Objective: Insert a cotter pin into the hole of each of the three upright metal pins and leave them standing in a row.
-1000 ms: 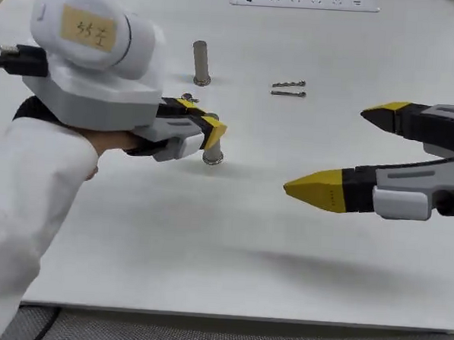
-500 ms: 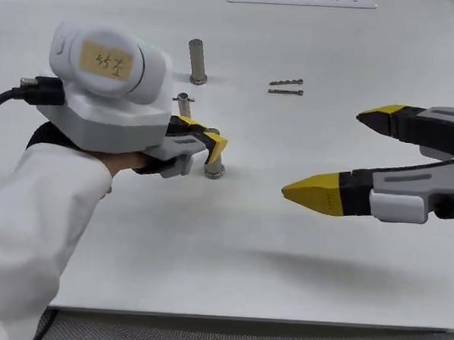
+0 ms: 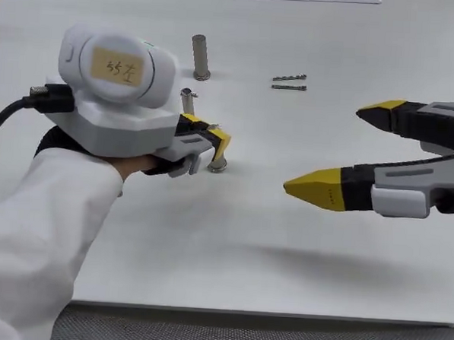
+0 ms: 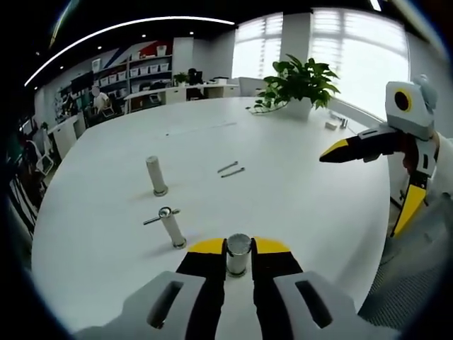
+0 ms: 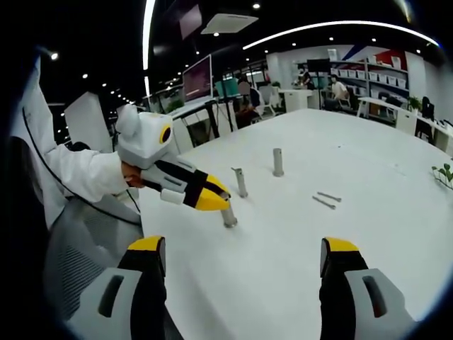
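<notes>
Yellow-tipped jaws of my left gripper are pinched on the nearest metal pin, near its top. That pin stands upright with its flanged foot on the white table. Just behind it stands the middle pin, a cotter pin pushed crosswise through the hole near its head. Beyond that stands the far pin, also upright, and I see nothing through it. The three run in a line away from me. Two loose cotter pins lie side by side on the table, to the right of the far pin. My right gripper hangs above the table well apart from the pins, its jaws spread wide and holding nothing.
</notes>
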Action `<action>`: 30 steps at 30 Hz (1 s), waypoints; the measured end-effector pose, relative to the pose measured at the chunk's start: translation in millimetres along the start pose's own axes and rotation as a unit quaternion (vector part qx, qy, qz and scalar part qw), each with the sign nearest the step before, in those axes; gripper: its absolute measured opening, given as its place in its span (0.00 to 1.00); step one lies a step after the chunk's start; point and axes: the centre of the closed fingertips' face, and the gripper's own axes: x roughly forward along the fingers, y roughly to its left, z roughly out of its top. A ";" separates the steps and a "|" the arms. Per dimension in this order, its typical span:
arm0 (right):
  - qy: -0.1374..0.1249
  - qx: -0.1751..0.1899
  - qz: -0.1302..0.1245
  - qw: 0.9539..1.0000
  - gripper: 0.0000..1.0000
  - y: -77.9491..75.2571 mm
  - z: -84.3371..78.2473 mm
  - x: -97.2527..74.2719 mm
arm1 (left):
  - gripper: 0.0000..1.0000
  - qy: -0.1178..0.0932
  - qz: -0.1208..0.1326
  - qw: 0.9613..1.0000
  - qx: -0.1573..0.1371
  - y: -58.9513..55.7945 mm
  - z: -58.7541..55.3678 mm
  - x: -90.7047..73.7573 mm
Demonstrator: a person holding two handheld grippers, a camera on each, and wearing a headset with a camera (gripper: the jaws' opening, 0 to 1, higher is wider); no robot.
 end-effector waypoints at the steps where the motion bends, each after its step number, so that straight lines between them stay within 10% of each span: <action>1: -0.001 0.001 0.000 1.000 0.88 -0.5 0.1 0.4 | 0.11 -0.003 -0.008 1.000 -0.007 -2.5 0.1 0.0; 12: -0.003 0.003 0.003 1.000 0.88 2.5 2.1 2.7 | 0.32 -0.003 -0.037 0.999 0.007 -10.1 5.0 -6.4; 16: -0.002 0.002 0.002 1.000 0.88 1.9 1.1 1.4 | 0.38 -0.023 -0.044 0.995 0.082 -8.7 12.9 -15.1; 30: 0.007 0.001 -0.010 1.000 0.88 -2.4 -2.4 -5.2 | 0.73 0.004 -0.130 0.989 0.067 -23.3 -8.4 -35.3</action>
